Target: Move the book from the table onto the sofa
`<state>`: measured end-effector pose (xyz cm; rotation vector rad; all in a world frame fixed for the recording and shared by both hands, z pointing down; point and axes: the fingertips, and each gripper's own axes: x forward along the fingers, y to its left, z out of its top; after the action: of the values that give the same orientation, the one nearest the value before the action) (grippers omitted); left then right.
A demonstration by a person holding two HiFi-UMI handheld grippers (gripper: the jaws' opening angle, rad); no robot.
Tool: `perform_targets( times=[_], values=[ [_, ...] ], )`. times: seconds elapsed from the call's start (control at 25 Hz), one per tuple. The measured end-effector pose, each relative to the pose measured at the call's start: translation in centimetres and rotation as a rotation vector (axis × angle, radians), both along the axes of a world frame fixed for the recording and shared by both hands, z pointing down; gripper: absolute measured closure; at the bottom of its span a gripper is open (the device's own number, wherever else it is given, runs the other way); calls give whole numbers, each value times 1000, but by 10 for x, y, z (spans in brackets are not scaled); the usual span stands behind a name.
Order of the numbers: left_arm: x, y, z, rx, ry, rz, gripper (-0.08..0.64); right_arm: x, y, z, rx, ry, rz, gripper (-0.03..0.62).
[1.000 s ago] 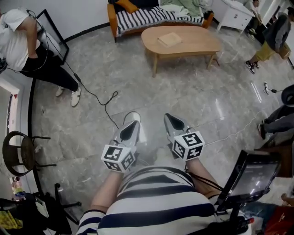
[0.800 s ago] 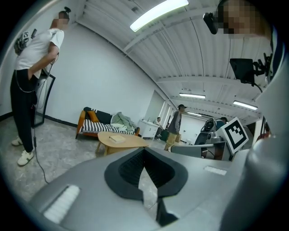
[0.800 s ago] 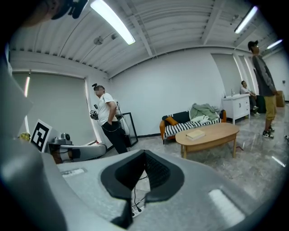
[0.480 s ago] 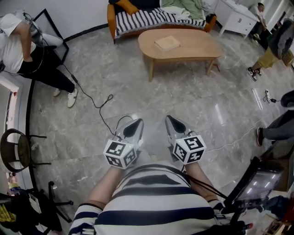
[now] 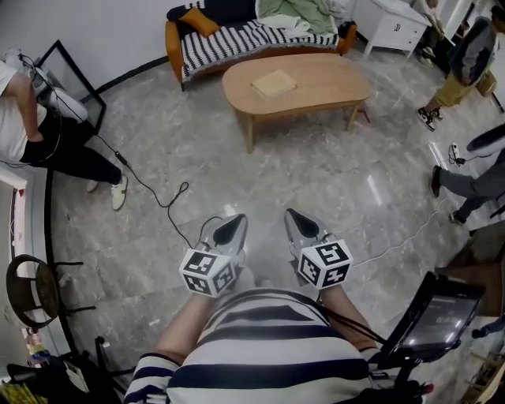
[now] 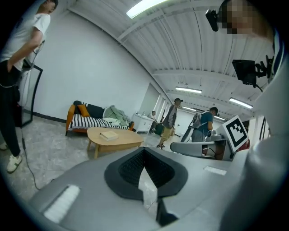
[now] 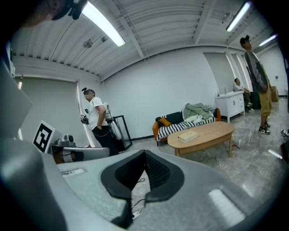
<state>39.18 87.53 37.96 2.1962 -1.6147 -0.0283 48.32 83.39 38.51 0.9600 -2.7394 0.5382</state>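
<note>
Head view, grippers: the left gripper (image 5: 230, 226) and the right gripper (image 5: 297, 224) sit side by side in front of the striped shirt (image 5: 260, 339), both aimed towards the table; each has its jaws pressed together and carries nothing

Head view, book: the book (image 5: 273, 83) lies flat on the left part of the table (image 5: 327, 79), well apart from both grippers; the sofa (image 5: 229, 39) stands just behind the table, with a green blanket (image 5: 293, 12) heaped on its right half and the striped seat bare on the left

Head view, floor: a cable (image 5: 158, 197) trails from the standing person (image 5: 43, 138) at the left towards the grippers

Head view, change: over the last second the table and sofa have slid leftward and a little lower in the picture; the standing person has drifted towards the left edge; the grippers keep their place before the body, jaws as they were

Left gripper view: the dark pads meet at the tip, so the left gripper (image 6: 144, 155) is closed and empty; the book (image 6: 108, 135) shows far off on the table (image 6: 124, 140), left of the jaw line; the sofa (image 6: 88, 121) lies beyond it

Right gripper view: the right gripper (image 7: 145, 159) is likewise closed on nothing; the book (image 7: 188, 136) rests on the table (image 7: 212, 132) up and to the right of the jaws, with the sofa (image 7: 180, 122) behind

Meaning for the task: this looks like the walk-up, with the wearer turning and stepping towards the table; the book is untouched and no grasp has begun; the jaws will likely need to open once the table is within reach
</note>
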Motion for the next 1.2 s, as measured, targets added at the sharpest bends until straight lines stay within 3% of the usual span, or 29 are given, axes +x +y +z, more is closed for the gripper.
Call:
perform_targets(
  times=[0.48, 0.96, 1.2],
  values=[
    [-52, -60, -8, 9, 8, 69, 560, -45, -54, -8, 8, 19, 71, 595],
    [-129, -90, 5, 10, 19, 57, 560, -120, -86, -6, 29, 21, 88, 595],
    [-131, -107, 17, -4, 41, 80, 560, -127, -102, -2, 29, 48, 99, 595]
  ],
)
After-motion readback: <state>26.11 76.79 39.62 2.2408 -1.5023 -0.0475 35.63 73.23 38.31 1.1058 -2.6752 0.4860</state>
